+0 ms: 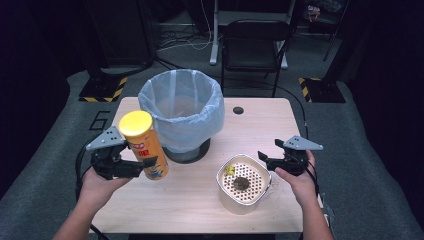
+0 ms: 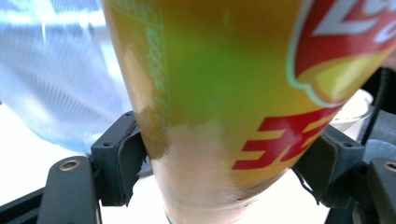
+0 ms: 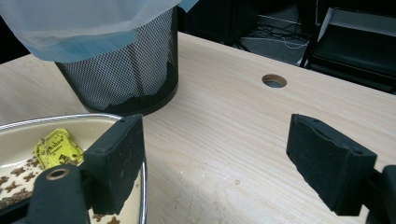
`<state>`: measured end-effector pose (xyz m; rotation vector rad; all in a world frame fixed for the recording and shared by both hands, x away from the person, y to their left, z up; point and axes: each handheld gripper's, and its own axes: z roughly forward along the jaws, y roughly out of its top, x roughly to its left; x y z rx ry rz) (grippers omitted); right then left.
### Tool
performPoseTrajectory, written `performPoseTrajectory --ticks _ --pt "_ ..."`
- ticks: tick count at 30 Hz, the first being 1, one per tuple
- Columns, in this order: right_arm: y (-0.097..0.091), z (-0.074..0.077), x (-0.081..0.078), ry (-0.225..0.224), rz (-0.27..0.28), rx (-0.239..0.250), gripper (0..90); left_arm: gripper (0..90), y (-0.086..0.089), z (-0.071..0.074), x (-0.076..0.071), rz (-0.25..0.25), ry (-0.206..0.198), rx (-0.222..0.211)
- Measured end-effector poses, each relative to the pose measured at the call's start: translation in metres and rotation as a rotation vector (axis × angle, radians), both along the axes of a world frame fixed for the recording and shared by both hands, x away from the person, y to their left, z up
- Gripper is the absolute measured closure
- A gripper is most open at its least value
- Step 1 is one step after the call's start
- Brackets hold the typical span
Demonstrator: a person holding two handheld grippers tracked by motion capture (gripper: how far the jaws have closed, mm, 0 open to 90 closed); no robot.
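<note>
Chip can [image 1: 145,145], yellow-lidded, sat tilted between the jaws of the left claw [image 1: 142,167], pinched low on its body, lifted off the worktop [image 1: 200,205] beside the lined bin [image 1: 182,112]. Left hand [image 1: 100,185] reached in level. Right claw [image 1: 265,159] stood spread, empty, at the bowl [image 1: 243,185] rim.

The chip can's [image 2: 233,93] top and base are cut off.

glossy printed can [image 1: 146,145], matt pale wood table [image 1: 195,200], black wire-mesh bin [image 3: 126,77]
</note>
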<state>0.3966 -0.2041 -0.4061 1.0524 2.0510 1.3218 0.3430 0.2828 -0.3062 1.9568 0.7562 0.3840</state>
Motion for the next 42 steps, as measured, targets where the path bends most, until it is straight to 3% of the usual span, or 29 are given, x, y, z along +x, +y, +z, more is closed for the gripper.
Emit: performPoseTrajectory --ticks 3,9,14,18,23,31,34,42 --pt "0.0 -0.001 0.0 -0.004 0.002 0.004 19.0 24.2 -0.005 0.024 0.004 -0.005 -0.005 -0.001" --pt "-0.001 -0.004 0.002 0.009 -0.001 0.004 19.0 24.2 -0.008 0.046 0.011 -0.012 0.0 0.004" --pt "-0.003 -0.006 0.002 0.018 -0.006 0.018 19.0 24.2 -0.013 0.071 0.02 -0.031 0.012 -0.031" --pt "-0.001 -0.006 0.001 0.015 -0.001 0.01 19.1 24.2 -0.016 0.084 0.025 -0.036 0.007 -0.028" --pt "0.001 -0.007 0.001 0.018 0.007 0.003 19.1 24.2 -0.024 0.111 0.041 -0.039 0.007 -0.035" --pt "-0.002 -0.01 0.002 0.026 -0.009 0.008 19.2 24.2 -0.032 0.131 0.067 -0.003 -0.005 -0.058" --pt "-0.007 -0.01 0.002 0.023 -0.024 0.021 19.2 24.2 -0.036 0.138 0.084 0.016 0.001 -0.062" --pt "-0.01 -0.011 0.003 0.024 -0.027 0.03 19.2 24.2 -0.044 0.131 0.112 0.064 -0.015 -0.038"
